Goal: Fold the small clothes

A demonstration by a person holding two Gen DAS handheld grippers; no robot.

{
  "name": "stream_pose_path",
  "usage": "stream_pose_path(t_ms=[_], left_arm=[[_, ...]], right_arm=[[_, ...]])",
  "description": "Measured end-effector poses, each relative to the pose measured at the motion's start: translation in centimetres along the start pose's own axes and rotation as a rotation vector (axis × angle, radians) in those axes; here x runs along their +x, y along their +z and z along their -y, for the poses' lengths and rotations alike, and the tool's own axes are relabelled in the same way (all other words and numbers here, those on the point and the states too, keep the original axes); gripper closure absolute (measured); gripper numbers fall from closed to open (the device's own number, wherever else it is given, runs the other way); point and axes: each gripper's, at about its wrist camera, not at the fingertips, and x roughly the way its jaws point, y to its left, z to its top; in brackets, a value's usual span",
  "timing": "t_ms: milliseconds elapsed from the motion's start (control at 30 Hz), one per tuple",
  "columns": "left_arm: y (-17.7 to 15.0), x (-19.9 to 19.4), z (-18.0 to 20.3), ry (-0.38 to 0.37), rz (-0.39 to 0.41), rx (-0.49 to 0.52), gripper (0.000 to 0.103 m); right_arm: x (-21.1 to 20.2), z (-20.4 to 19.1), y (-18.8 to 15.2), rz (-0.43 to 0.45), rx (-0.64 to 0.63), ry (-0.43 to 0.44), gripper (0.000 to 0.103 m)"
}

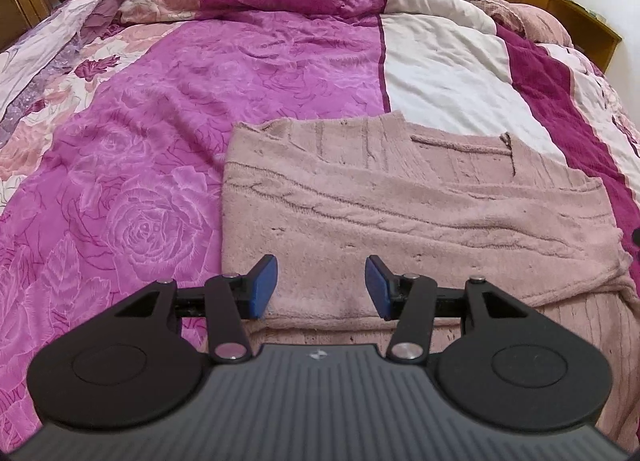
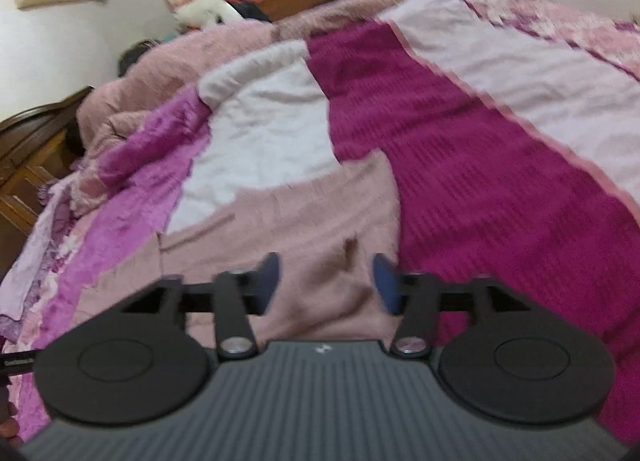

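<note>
Sweater [image 1: 400, 221] is lying part-folded on the quilt [image 1: 200, 101], both grippers [image 1: 321, 287] [image 2: 326, 285] hovering released above it, risking snagging one knit layer.

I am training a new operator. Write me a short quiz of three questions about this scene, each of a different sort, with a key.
1. True or false: the left gripper holds the dusty-pink knitted sweater.
2. What lies under the sweater? A) wooden table B) pink and magenta patchwork quilt C) grey carpet
3. Fill in: the right gripper has its jaws ____.

Key: 1 false; 2 B; 3 open.
</note>
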Motion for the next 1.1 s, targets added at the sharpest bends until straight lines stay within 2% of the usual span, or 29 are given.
stream_pose_path(t_ms=[200, 467, 500, 533, 567, 667, 767, 900, 1000, 1100], left_arm=[[-0.1, 0.2, -0.2, 0.006, -0.008, -0.013, 0.046], [-0.2, 0.3, -0.4, 0.016, -0.004, -0.004, 0.046], [-0.2, 0.3, -0.5, 0.016, 0.003, -0.003, 0.046], [-0.1, 0.3, -0.6, 0.015, 0.008, -0.005, 0.046], [-0.1, 0.3, -0.6, 0.012, 0.016, -0.007, 0.046], [0.3, 0.2, -0.7, 0.005, 0.041, -0.013, 0.046], [1.0, 0.4, -0.3, 0.020, 0.070, -0.008, 0.046], [1.9, 1.7, 0.2, 0.039, 0.097, 0.002, 0.046], [2.4, 3.5, 0.3, 0.061, 0.102, 0.000, 0.046], [2.5, 5.7, 0.3, 0.086, 0.081, 0.004, 0.046]], right_arm=[[2.4, -0.9, 0.8, -0.022, -0.087, 0.005, 0.044], [6.1, -1.0, 0.0, -0.091, -0.155, -0.071, 0.048], [6.2, -1.1, -0.2, -0.095, -0.165, -0.070, 0.054], [6.2, -1.2, -0.3, -0.096, -0.173, -0.060, 0.080], [6.1, -1.3, -0.3, -0.095, -0.179, -0.051, 0.089], [5.1, -2.0, 0.4, -0.054, -0.189, -0.017, 0.091], [3.0, -3.3, 1.7, 0.036, -0.209, 0.017, 0.092], [1.4, -3.7, 3.4, 0.135, -0.200, 0.005, 0.092], [3.0, -2.5, 3.3, 0.108, -0.178, -0.054, 0.092], [5.7, -0.4, 2.2, 0.029, -0.142, -0.104, 0.091]])
